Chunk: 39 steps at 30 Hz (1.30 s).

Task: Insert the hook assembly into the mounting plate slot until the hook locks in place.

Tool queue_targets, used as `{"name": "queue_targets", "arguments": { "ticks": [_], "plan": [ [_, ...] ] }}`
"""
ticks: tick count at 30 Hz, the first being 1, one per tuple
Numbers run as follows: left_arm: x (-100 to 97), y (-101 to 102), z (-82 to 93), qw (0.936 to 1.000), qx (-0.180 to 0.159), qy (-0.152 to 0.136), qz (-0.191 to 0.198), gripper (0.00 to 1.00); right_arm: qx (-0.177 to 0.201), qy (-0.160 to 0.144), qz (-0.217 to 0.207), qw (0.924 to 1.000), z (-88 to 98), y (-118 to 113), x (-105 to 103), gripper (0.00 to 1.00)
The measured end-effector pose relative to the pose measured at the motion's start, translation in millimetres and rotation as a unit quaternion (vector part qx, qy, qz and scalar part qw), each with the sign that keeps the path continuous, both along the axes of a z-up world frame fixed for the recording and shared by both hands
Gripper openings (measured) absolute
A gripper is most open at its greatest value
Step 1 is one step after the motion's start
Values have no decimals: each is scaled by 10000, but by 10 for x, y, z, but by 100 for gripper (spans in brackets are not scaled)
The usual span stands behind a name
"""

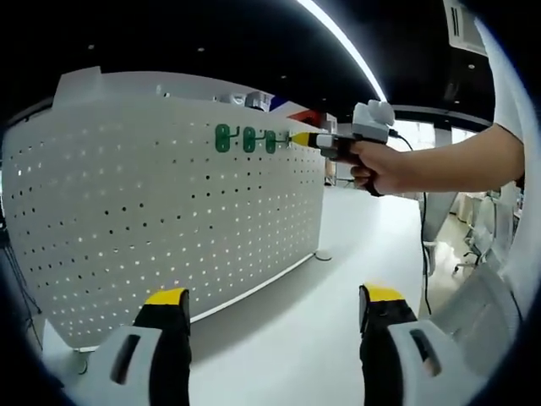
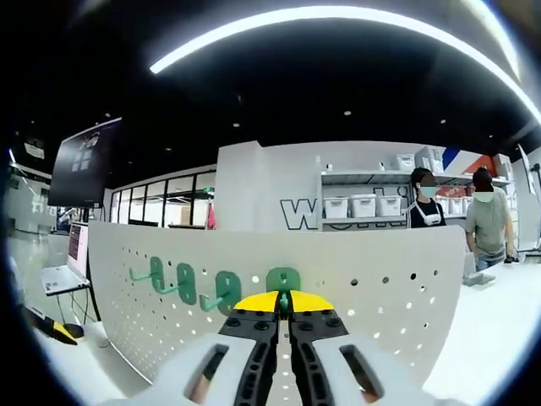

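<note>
Your right tongs [image 2: 283, 302] are nearly closed on a green hook [image 2: 282, 280], their yellow tips pinching its stem right at the face of the white pegboard [image 2: 380, 288], close under the board's top edge. Three more green hooks [image 2: 188, 283] hang in a row along that same upper strip, off toward the board's far end, each with a small arm sticking out from the panel. In the left gripper view, your right hand [image 1: 385, 167] holds those tongs [image 1: 297, 139] against the pegboard [image 1: 152, 211] near its top edge, towards its right end, touching the last of the green hooks [image 1: 245, 138] there. Your left tongs [image 1: 275, 304] stand wide open and hold nothing, well back from the board above the pale floor [image 1: 338, 279]. The board stands upright on the floor, its lower edge just above it. Behind the board, two people [image 2: 489, 222] stand beside shelves of white bins [image 2: 363, 205], and a laptop [image 2: 68, 262] sits open past the board's left end.
</note>
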<state>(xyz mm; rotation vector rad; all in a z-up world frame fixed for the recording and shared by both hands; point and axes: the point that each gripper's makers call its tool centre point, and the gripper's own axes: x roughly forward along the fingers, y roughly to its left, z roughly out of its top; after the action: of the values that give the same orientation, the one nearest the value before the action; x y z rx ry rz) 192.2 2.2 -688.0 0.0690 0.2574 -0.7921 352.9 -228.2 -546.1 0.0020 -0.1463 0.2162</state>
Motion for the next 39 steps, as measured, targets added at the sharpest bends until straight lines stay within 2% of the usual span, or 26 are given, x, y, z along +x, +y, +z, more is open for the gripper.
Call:
{"name": "queue_targets", "arguments": {
  "ticks": [25,30,35,39],
  "plan": [
    [-45,67,-50,9999,24,108,42,83,109,28,-109,9999,-37,-6,56,1],
    [-55,93,-67,9999,41,123,57,83,56,3,-241,9997,-49,7,63,1],
    [-65,105,-85,9999,33,146,70,83,1,15,-568,9984,-70,17,96,1],
    [-76,99,-87,9999,37,153,62,83,227,21,-771,9968,-79,1,101,1]
  ]
}}
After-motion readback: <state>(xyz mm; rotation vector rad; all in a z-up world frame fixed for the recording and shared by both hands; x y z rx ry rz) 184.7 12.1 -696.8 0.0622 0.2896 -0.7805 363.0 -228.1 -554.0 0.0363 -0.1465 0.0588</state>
